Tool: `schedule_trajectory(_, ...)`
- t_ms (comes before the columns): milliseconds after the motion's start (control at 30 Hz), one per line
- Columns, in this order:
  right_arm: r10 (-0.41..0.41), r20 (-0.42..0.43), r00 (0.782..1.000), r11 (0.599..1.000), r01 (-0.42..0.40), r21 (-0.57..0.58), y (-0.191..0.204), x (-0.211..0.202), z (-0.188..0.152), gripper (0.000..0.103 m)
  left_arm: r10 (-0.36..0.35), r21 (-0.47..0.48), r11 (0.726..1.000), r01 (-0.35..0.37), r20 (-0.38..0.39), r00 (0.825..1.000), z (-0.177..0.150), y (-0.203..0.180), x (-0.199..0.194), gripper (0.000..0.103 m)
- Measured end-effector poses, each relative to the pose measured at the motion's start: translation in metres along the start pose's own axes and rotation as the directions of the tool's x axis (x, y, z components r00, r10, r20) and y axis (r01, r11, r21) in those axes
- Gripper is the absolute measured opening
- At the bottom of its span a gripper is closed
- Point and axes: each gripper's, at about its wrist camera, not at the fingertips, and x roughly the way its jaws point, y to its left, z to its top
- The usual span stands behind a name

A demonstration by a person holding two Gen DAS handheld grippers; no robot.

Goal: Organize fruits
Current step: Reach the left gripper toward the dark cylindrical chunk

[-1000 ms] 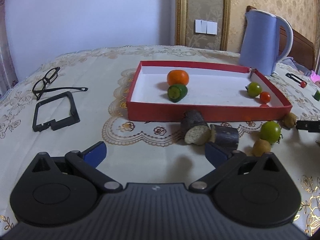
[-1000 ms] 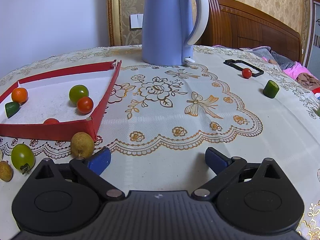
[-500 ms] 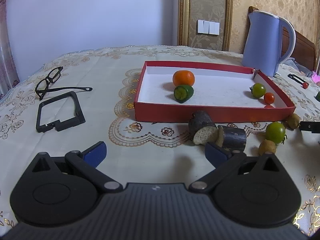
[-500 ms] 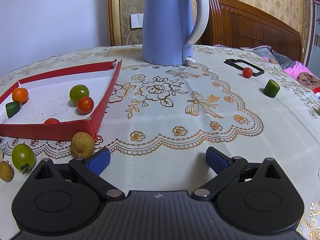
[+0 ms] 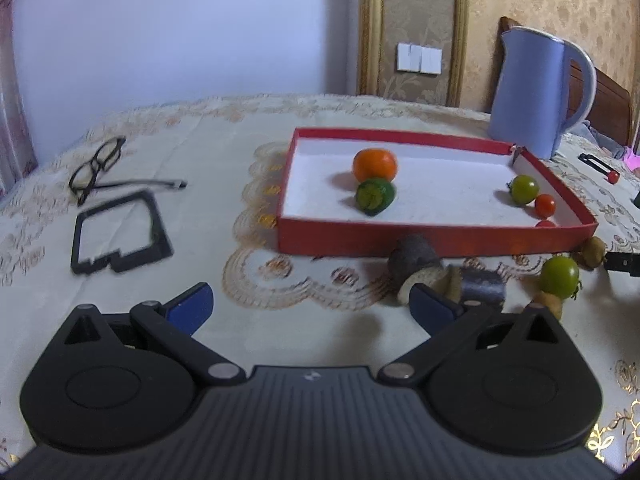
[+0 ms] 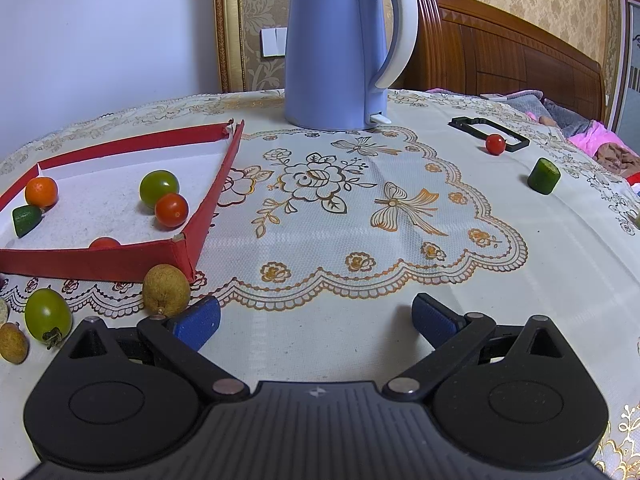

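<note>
A red tray (image 5: 436, 240) (image 6: 100, 258) holds an orange (image 5: 375, 165), a green cucumber piece (image 5: 375, 196), a green tomato (image 5: 524, 188) and red cherry tomatoes (image 5: 545, 205). In front of it lie two dark sugarcane pieces (image 5: 416, 258), a green tomato (image 5: 560, 276) (image 6: 47, 314) and brown longans (image 6: 165, 289). My left gripper (image 5: 311, 306) is open, empty, short of the sugarcane. My right gripper (image 6: 316, 322) is open and empty; its left finger is beside a longan. A cherry tomato (image 6: 495, 144) and cucumber piece (image 6: 543, 175) lie far right.
A blue kettle (image 6: 340, 48) stands behind the tray. Glasses (image 5: 96, 166) and a black frame (image 5: 120, 232) lie on the tablecloth at the left. Another black frame (image 6: 488, 132) lies at the far right near the table edge, with a bed behind.
My left gripper has drawn back and drifted left, so the tray and sugarcane sit further right and away. The right gripper has barely moved.
</note>
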Motion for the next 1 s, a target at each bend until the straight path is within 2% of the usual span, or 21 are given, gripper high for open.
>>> schedule_trajectory(100, 0.0, 0.0, 1.0, 1.0, 0.0, 0.0, 0.0, 0.0, 0.0, 0.103, 0.009, 0.018, 1.0, -0.009, 0.005, 1.0, 0.01, -0.012, 0.008, 0.103)
schedule_trajectory(233, 0.003, 0.001, 1.0, 1.0, -0.003, 0.004, -0.001, 0.0, 0.0, 0.103, -0.036, 0.024, 0.999, 0.036, -0.015, 0.999, 0.019, -0.023, 0.017, 0.103)
schedule_trajectory(367, 0.002, 0.0, 1.0, 1.0, -0.002, 0.003, 0.0, 0.0, 0.0, 0.103, -0.022, 0.039, 0.999, 0.023, -0.018, 1.0, 0.02, -0.034, 0.023, 0.103)
schedule_trajectory(467, 0.004, 0.001, 1.0, 1.0, -0.004, 0.006, 0.0, -0.001, 0.0, 0.103, -0.044, -0.033, 0.999, 0.042, -0.057, 0.997, 0.022, -0.031, 0.029, 0.102)
schedule_trajectory(567, 0.005, 0.001, 1.0, 1.0, -0.005, 0.007, -0.001, -0.001, 0.0, 0.103, -0.069, -0.091, 0.994, 0.064, -0.049, 0.996, 0.017, -0.027, 0.023, 0.091)
schedule_trajectory(700, 0.005, 0.002, 1.0, 1.0, -0.005, 0.006, 0.0, -0.001, 0.0, 0.103, -0.015, -0.111, 0.994, 0.013, -0.015, 1.0, 0.015, -0.024, 0.011, 0.089)
schedule_trajectory(767, 0.005, 0.002, 1.0, 1.0, -0.005, 0.006, 0.0, -0.001, 0.0, 0.103, -0.004, -0.157, 0.988, -0.002, -0.038, 0.999, 0.02, -0.021, 0.016, 0.087)
schedule_trajectory(833, 0.004, 0.002, 1.0, 1.0, -0.005, 0.005, 0.0, -0.001, 0.0, 0.103, -0.048, -0.193, 0.981, 0.03, -0.09, 0.995, 0.023, -0.022, 0.028, 0.084)
schedule_trajectory(900, 0.006, 0.003, 1.0, 1.0, -0.006, 0.008, -0.001, 0.0, 0.0, 0.103, -0.034, -0.175, 0.984, 0.012, -0.12, 0.992, 0.021, -0.029, 0.035, 0.084)
schedule_trajectory(1000, 0.007, 0.003, 1.0, 1.0, -0.007, 0.009, 0.0, -0.001, 0.0, 0.103, -0.01, -0.141, 0.99, -0.003, -0.095, 0.995, 0.017, -0.035, 0.03, 0.081)
